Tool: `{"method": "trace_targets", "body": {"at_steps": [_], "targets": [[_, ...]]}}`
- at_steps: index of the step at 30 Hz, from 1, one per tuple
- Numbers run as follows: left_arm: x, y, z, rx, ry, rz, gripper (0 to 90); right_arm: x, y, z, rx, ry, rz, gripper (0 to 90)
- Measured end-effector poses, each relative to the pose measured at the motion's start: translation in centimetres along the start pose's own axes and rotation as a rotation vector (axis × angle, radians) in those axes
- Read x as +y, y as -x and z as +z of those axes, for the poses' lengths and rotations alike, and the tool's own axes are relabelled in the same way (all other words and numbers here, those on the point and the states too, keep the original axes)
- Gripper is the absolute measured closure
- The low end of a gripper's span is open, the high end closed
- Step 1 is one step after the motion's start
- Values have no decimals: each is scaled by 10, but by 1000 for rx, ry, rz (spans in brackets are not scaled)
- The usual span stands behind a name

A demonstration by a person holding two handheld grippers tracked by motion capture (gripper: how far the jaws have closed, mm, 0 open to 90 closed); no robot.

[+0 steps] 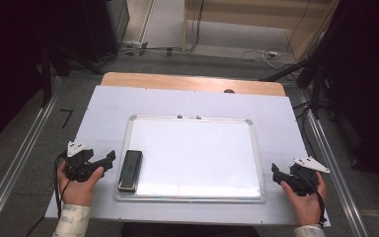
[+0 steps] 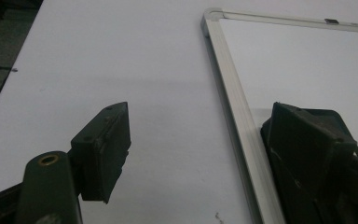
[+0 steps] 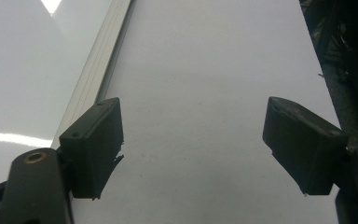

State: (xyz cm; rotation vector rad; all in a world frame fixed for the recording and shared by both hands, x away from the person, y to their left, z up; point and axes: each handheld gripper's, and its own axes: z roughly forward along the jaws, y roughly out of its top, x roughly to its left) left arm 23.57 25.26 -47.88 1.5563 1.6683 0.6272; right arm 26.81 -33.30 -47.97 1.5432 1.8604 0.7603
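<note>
Black eraser (image 1: 130, 170) — lying on the whiteboard (image 1: 197, 153) along its left edge, long axis running near-to-far, just right of the left gripper (image 1: 109, 161), fingers spread and empty; right gripper (image 1: 275, 174) likewise spread, well apart.

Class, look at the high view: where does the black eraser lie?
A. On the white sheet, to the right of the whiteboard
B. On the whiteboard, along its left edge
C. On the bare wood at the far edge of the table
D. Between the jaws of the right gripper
B: the black eraser lies on the whiteboard, lengthwise along its left frame, close to the open left gripper.
</note>
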Motion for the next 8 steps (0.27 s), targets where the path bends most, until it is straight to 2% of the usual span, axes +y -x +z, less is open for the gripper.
{"method": "trace_targets", "body": {"at_steps": [8], "targets": [[-1,-6,-2,9,-2,-11,220,0,0,0,-2,-1,1,187]]}}
